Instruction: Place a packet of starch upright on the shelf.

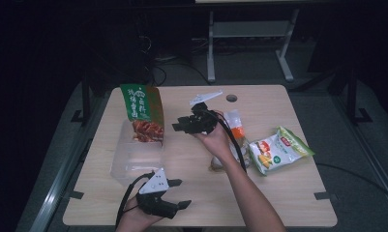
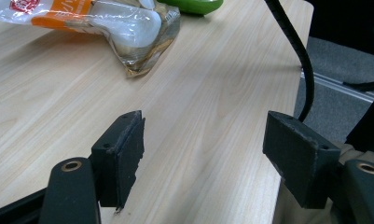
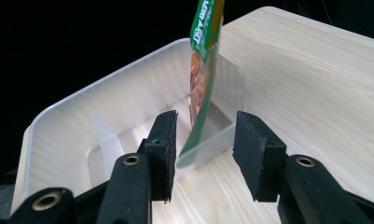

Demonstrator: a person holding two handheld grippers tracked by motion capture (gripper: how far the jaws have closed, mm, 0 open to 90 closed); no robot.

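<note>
**Green snack pouch stands in the clear bin, both grippers empty**

The surface is a light wood-grain table (image 1: 278,193) with rounded corners and a round cable hole (image 1: 231,98) near its far edge. Around it the room is dark: grey floor at the sides, and white desk legs (image 1: 211,48) in the upper middle of the high view.

At the bottom left of the high view, the left gripper (image 1: 178,193) rests near the table's front edge, its jaws wide apart with nothing between them. Just beyond it sits a clear plastic bin (image 1: 133,159), and at the bin's far end a green snack pouch (image 1: 143,111) stands upright, leaning on the wall. In the centre, the right gripper (image 1: 182,124) is held above the table beside the pouch, its jaws apart and not touching it. The right forearm crosses the table from the bottom edge and covers part of a clear packet with an orange band (image 1: 236,126). To the right lies a green and white snack bag (image 1: 278,150), flat and well apart from the bin.

The right gripper view looks between its open jaws at the pouch (image 3: 201,79) edge-on, its bottom corner against the bin wall (image 3: 212,135). The left gripper view shows bare table between its jaws, the orange-banded packet (image 2: 128,28) at upper left, and a black cable (image 2: 296,51) hanging past the table edge at upper right.
</note>
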